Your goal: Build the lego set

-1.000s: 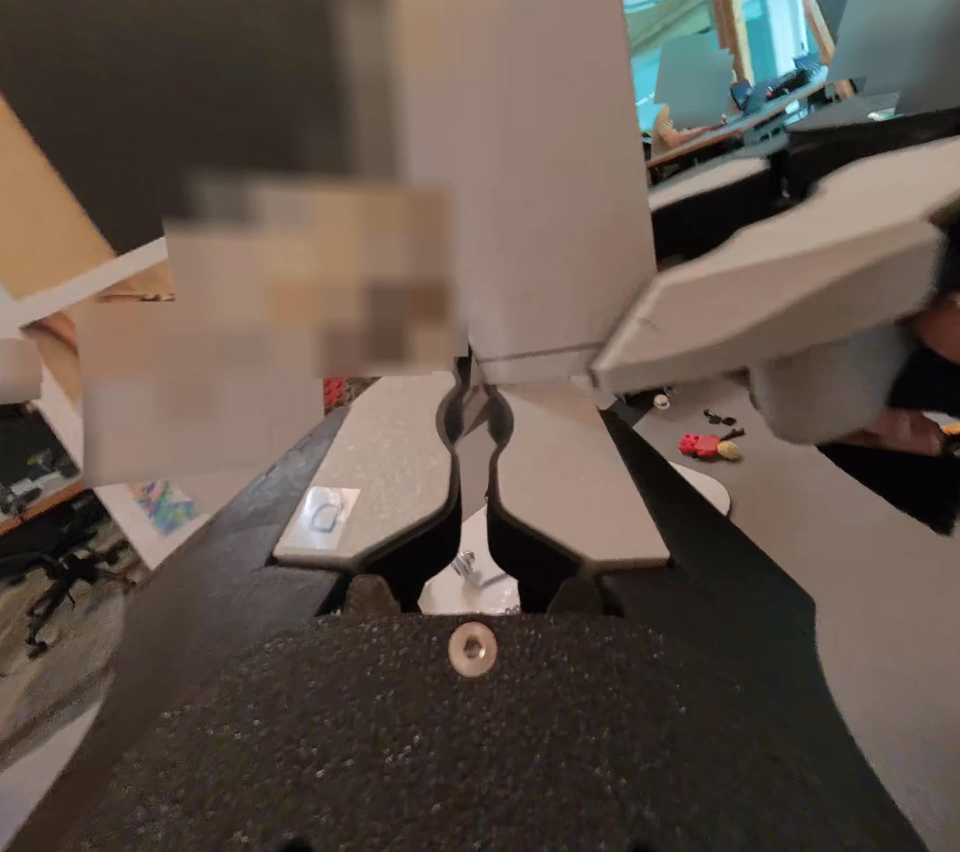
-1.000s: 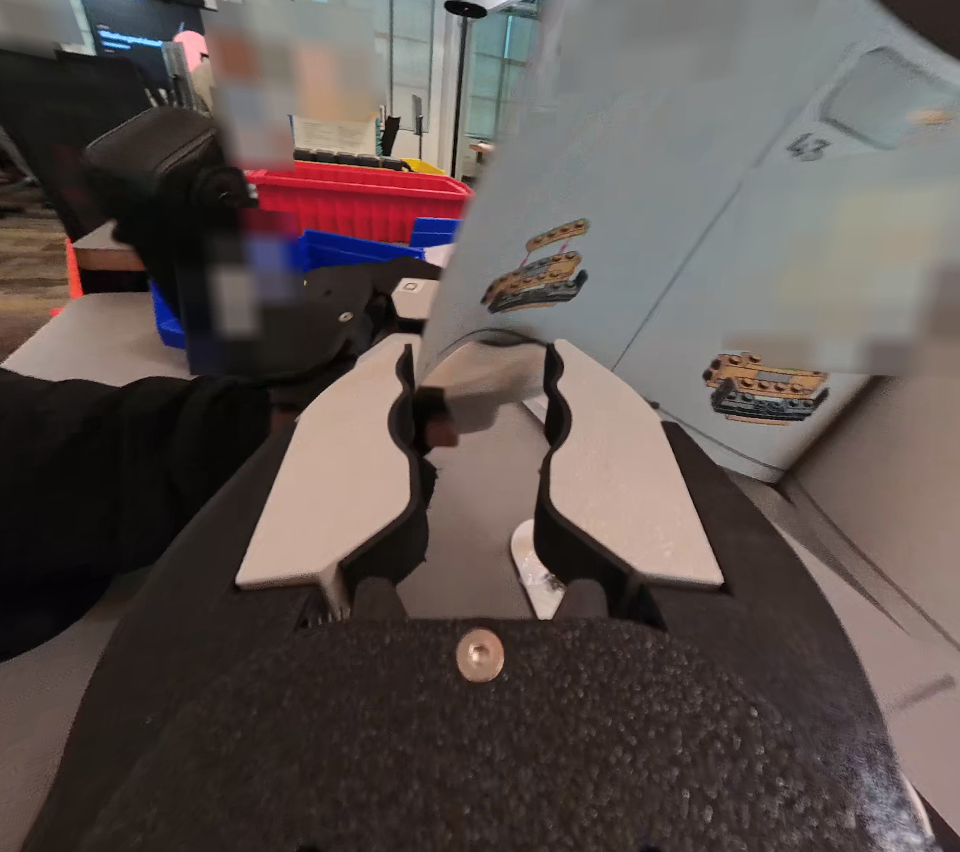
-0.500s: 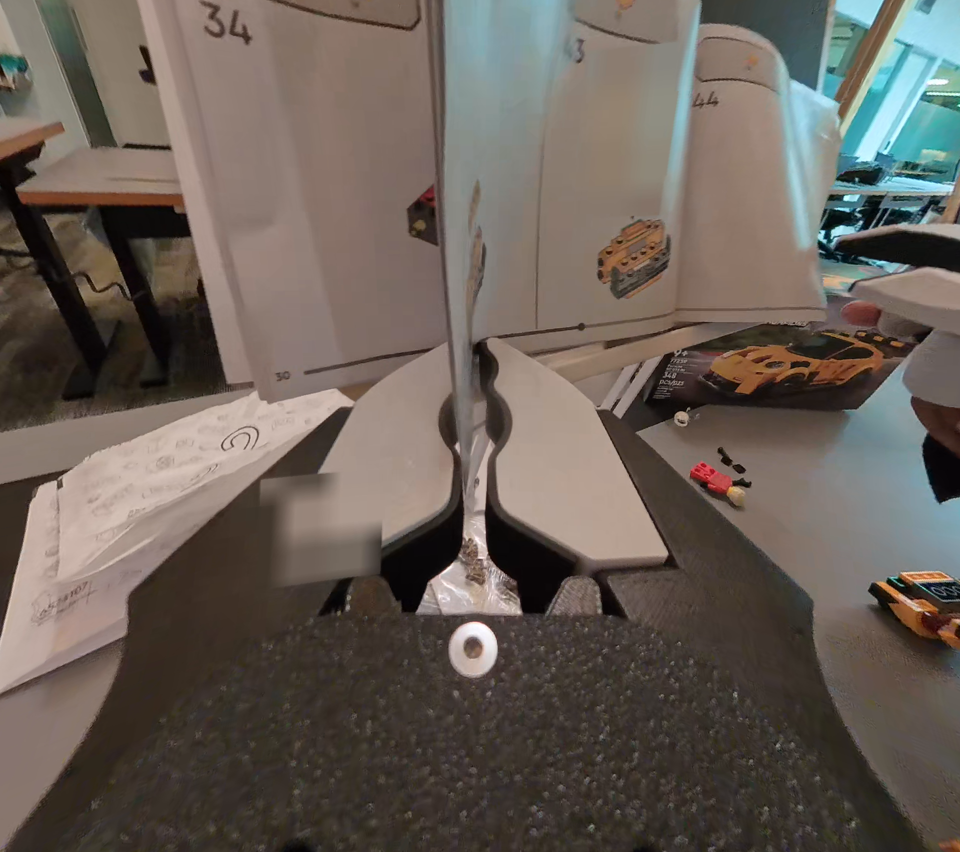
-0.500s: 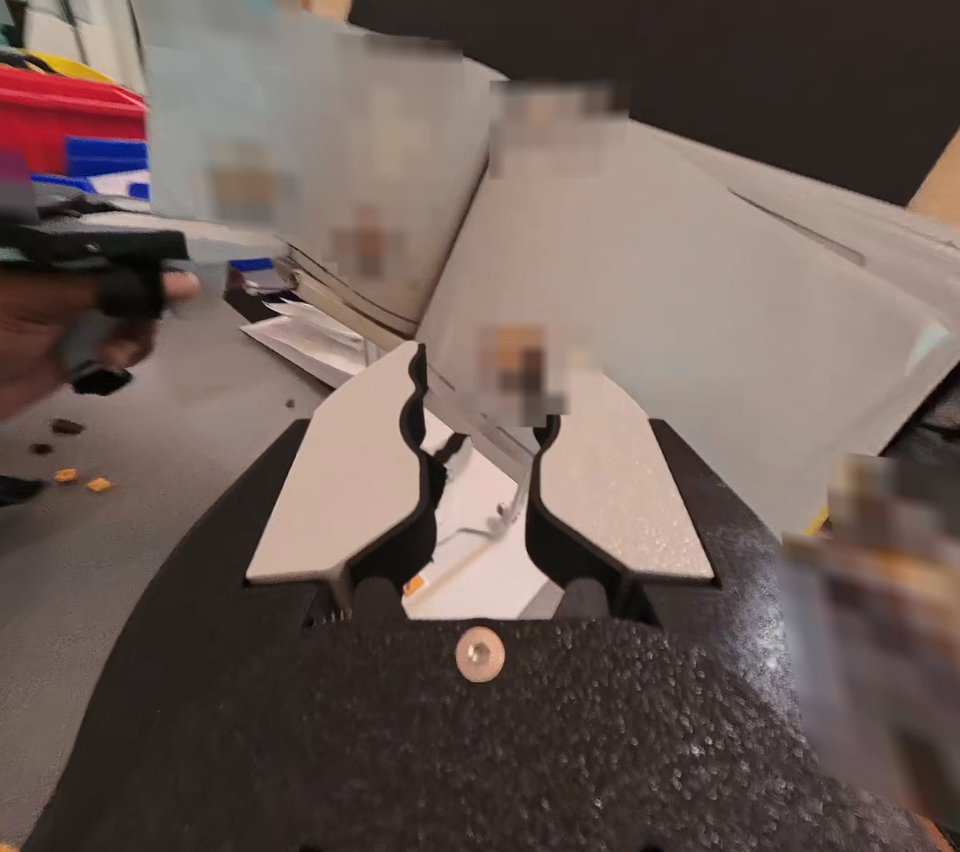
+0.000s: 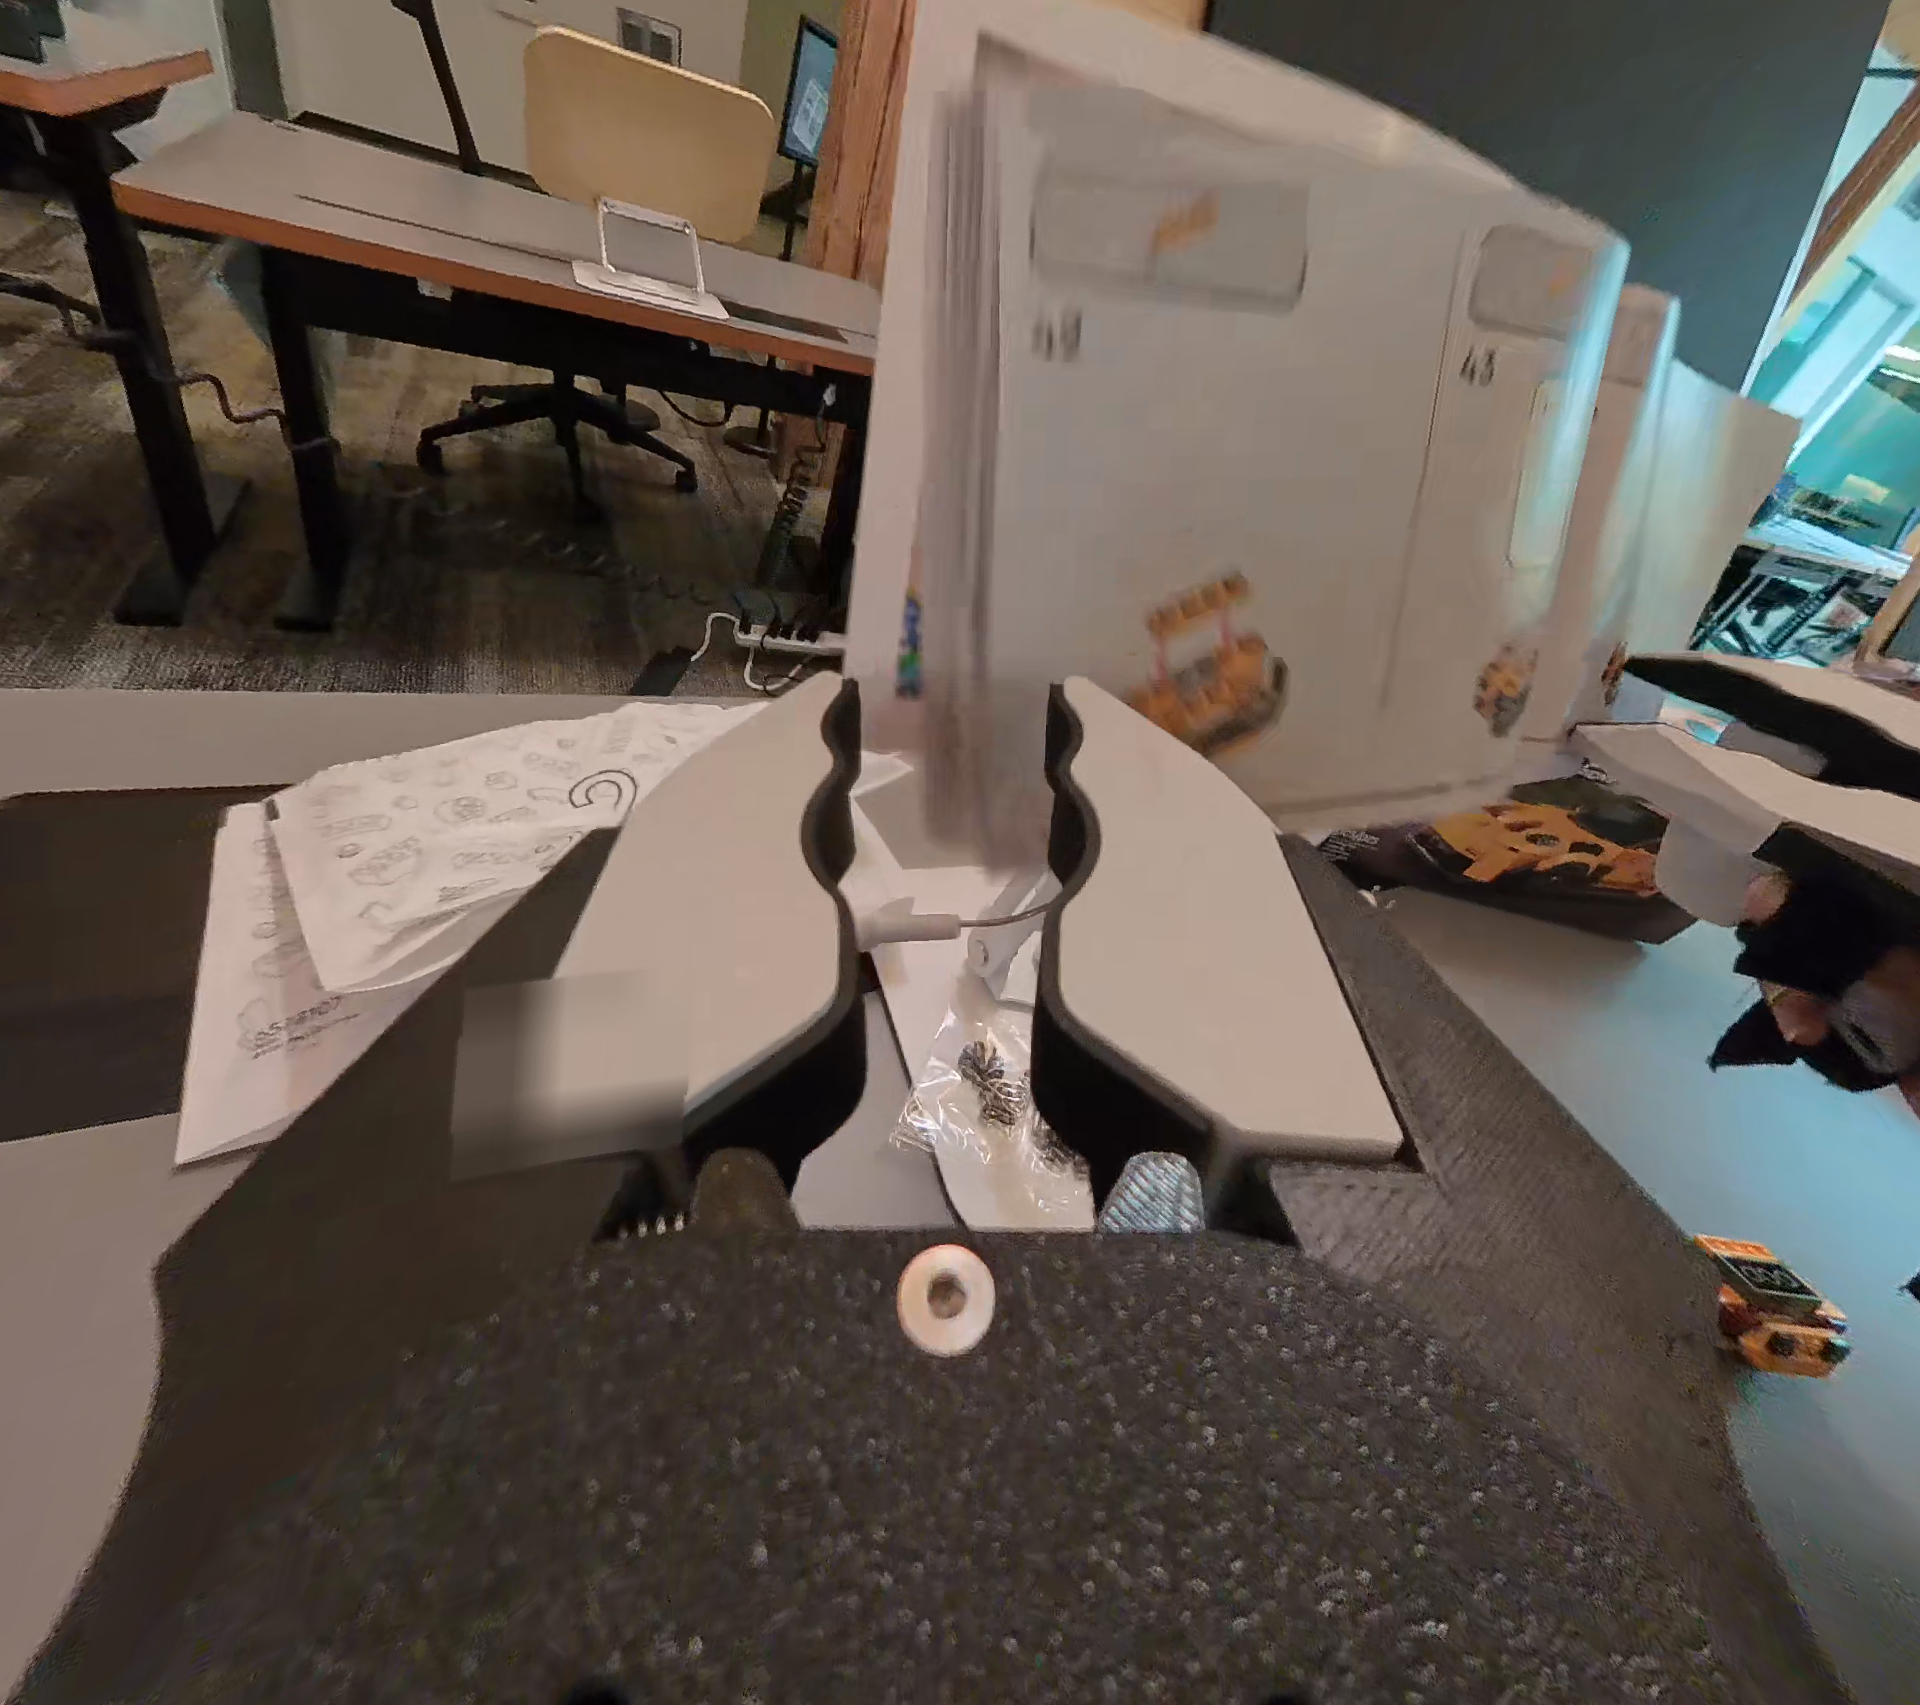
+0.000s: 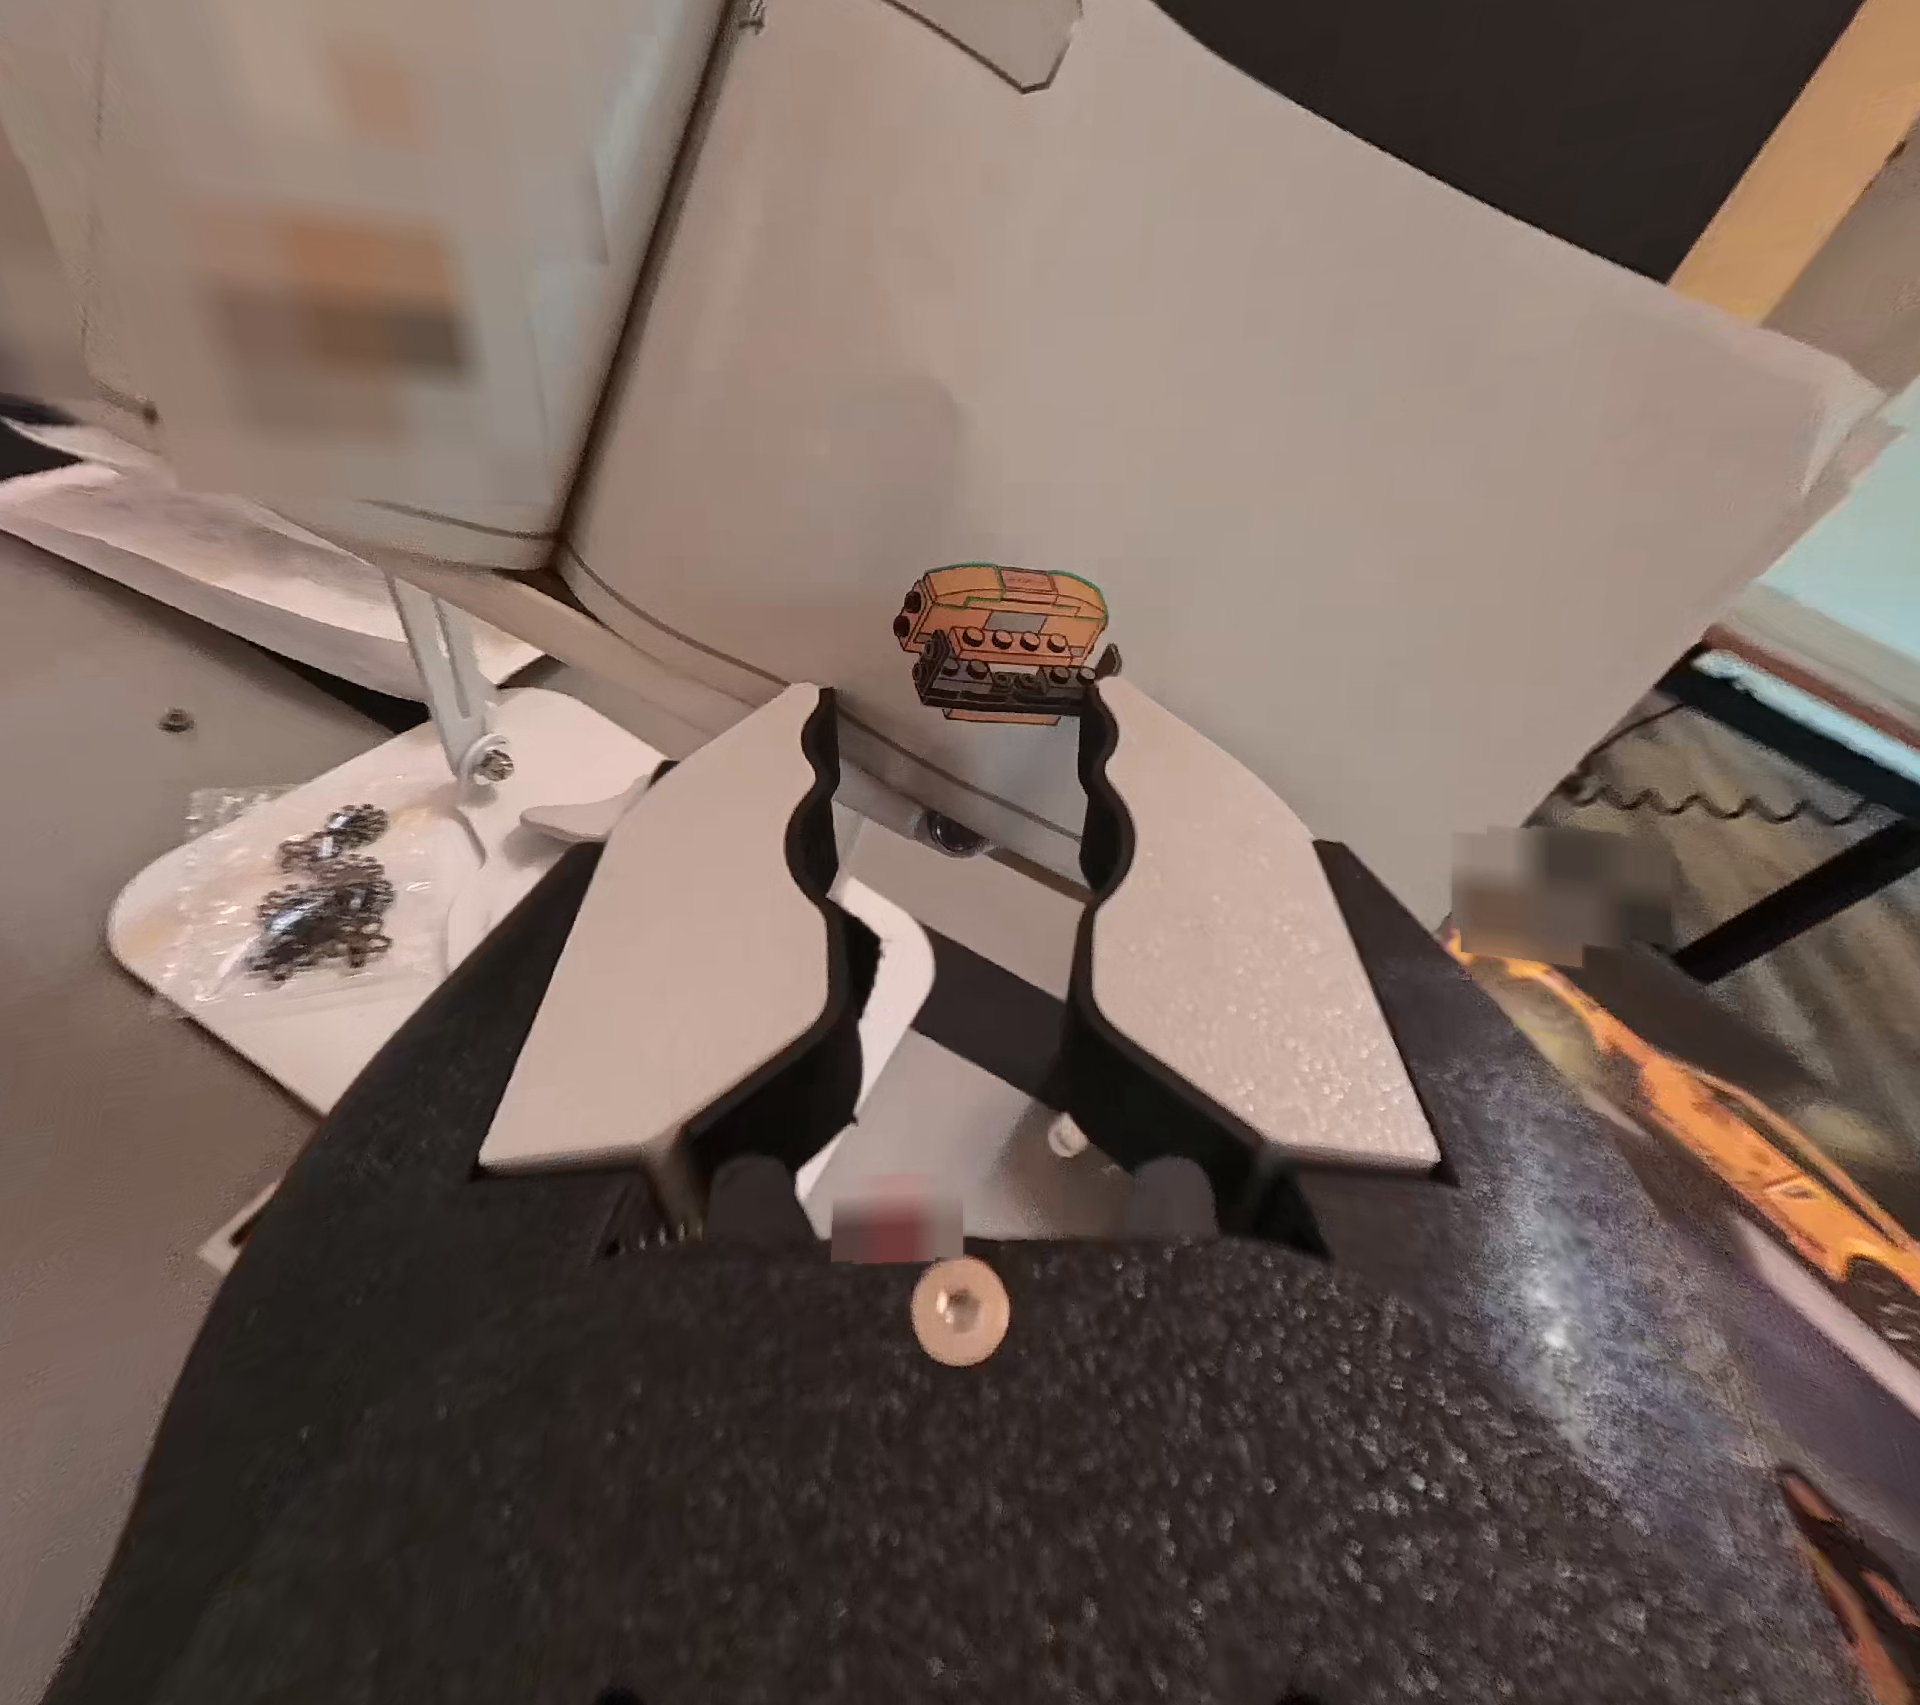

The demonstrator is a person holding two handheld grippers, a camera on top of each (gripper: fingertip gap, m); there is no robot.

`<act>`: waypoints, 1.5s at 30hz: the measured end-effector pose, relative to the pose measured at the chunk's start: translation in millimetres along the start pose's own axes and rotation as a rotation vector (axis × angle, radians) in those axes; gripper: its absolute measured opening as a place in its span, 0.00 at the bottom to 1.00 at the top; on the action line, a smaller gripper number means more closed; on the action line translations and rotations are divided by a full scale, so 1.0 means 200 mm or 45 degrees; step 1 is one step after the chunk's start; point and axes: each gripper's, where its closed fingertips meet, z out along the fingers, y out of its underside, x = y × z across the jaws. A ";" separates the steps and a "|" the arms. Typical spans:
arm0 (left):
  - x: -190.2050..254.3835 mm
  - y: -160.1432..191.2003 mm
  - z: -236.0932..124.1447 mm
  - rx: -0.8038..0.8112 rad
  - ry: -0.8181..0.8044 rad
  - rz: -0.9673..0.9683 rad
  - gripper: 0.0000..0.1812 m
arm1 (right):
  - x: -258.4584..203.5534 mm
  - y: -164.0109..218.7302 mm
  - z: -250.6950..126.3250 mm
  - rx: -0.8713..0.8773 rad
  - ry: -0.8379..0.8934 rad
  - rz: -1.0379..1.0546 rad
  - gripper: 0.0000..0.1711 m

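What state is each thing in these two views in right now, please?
Left gripper: open, empty.
Right gripper: open, empty.
White paper instruction booklet: open, upright on its stand, pages fanned.
Clear plastic bag of small black parts: flat on the white stand base.
Small orange-and-black brick assembly: resting on the grey table.
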 end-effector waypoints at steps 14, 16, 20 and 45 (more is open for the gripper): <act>0.31 -0.31 -0.19 0.288 -0.001 0.397 0.15 | -0.04 -0.10 -0.05 0.078 -0.016 -0.058 0.23; 0.38 -0.32 -0.21 0.299 0.040 0.436 0.13 | -0.10 -0.14 -0.06 0.127 -0.069 -0.088 0.22; 0.48 -0.28 -0.19 0.258 0.120 0.491 0.10 | -0.30 -0.20 -0.06 0.175 -0.236 -0.128 0.16; 0.43 0.19 0.26 -0.187 0.020 0.696 0.05 | -0.37 -0.18 0.10 -0.036 -0.321 -0.204 0.11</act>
